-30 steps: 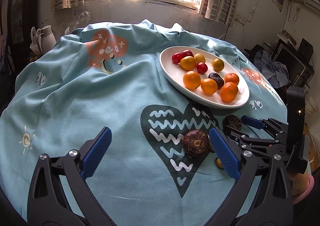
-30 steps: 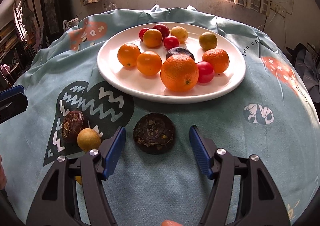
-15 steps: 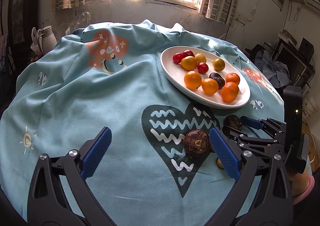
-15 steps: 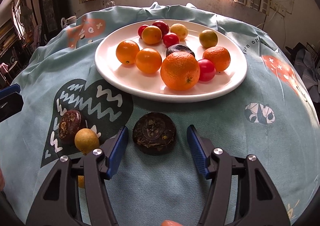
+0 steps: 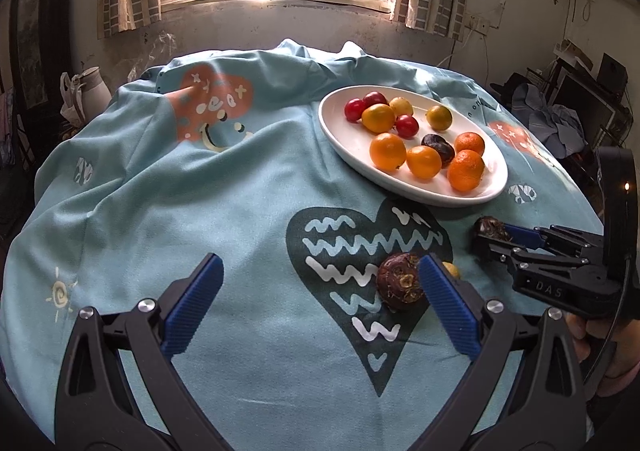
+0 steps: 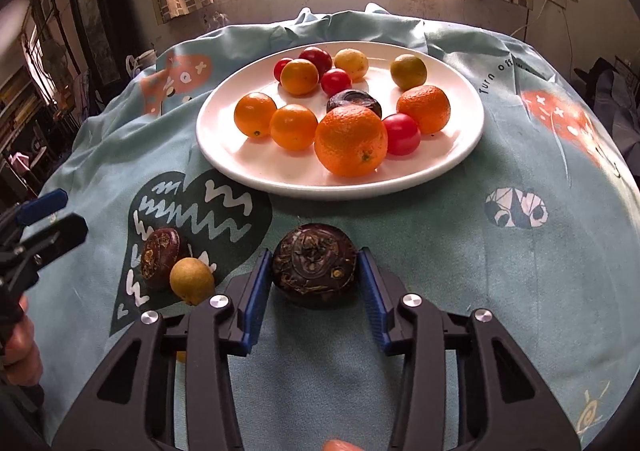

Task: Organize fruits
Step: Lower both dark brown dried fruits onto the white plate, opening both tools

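White plate (image 6: 224,147) sits on the far right part of the blue tablecloth (image 5: 160,211). It holds four oranges, the biggest orange (image 6: 351,140) at the near side, plus red cherry tomatoes, two yellowish small fruits, one greenish-yellow fruit (image 6: 408,71) toward the far rim, and one dark water chestnut (image 6: 354,102) mid-plate.

Off the plate, near edge of the cloth: right gripper (image 6: 316,277) has its blue pads closed against both sides of a dark chestnut (image 6: 315,271), just short of the plate's near rim. Can't tell if it's lifted.

Left gripper (image 5: 320,291) is wide open, holding nothing. Second chestnut (image 5: 401,282) lies on the dark heart print (image 5: 340,251) just inside its right finger, with a small yellow fruit (image 6: 192,280) touching it.
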Motion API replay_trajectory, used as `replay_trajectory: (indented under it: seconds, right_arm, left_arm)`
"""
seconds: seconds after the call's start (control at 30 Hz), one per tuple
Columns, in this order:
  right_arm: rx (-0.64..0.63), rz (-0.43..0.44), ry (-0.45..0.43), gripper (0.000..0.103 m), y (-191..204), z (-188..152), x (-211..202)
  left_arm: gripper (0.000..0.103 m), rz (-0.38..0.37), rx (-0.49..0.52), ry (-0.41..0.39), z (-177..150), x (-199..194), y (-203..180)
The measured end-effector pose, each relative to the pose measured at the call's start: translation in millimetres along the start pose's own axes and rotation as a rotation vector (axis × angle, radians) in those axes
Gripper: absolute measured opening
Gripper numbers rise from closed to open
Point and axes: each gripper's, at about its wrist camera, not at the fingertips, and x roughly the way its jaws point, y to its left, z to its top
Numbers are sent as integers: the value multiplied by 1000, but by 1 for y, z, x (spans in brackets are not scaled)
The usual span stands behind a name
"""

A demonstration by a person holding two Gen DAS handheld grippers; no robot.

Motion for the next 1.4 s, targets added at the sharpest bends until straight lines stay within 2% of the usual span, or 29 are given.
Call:
replay_trajectory:
  seconds: [0.03,0.07,0.1,0.2,0.33,0.4,0.5,0.67,0.8,0.97,1.03,1.4]
  right_arm:
    - [0,-1,-5,43,0,0,-3]
    - [-3,-4,-10,43,0,0,-5]
    - [-4,-4,-12,43,0,-1,-7]
    - [5,15,-15,43,-1,-2,-14]
    - [6,30,-29,44,-1,-2,-21]
    - [9,30,-31,44,-2,-2,-22]
    - [19,33,-34,43,-4,-1,-24]
    - [24,40,-44,44,-5,-1,-28]
    - [30,41,-47,44,-7,-1,-30]
    - [31,40,-46,44,-7,-1,-30]
    - [29,41,-42,44,-7,-1,-29]
    - [6,61,-45,44,0,-3,-30]
  left_arm:
    - [98,-10,30,9,-2,3,-5]
    - [94,-14,69,16,-4,6,-12]
    - [84,-16,110,22,-7,8,-20]
    - [71,-53,205,52,-15,16,-37]
    - [66,-80,285,71,-24,24,-50]
    - [58,-95,301,77,-27,28,-52]
    - [51,-97,307,87,-26,36,-51]
    - [49,-160,270,114,-21,45,-46]
    - [49,-176,262,131,-17,52,-47]
    - [49,-162,278,134,-16,55,-52]
    - [43,-155,277,130,-16,54,-52]
    - [42,-173,224,95,-18,34,-46]
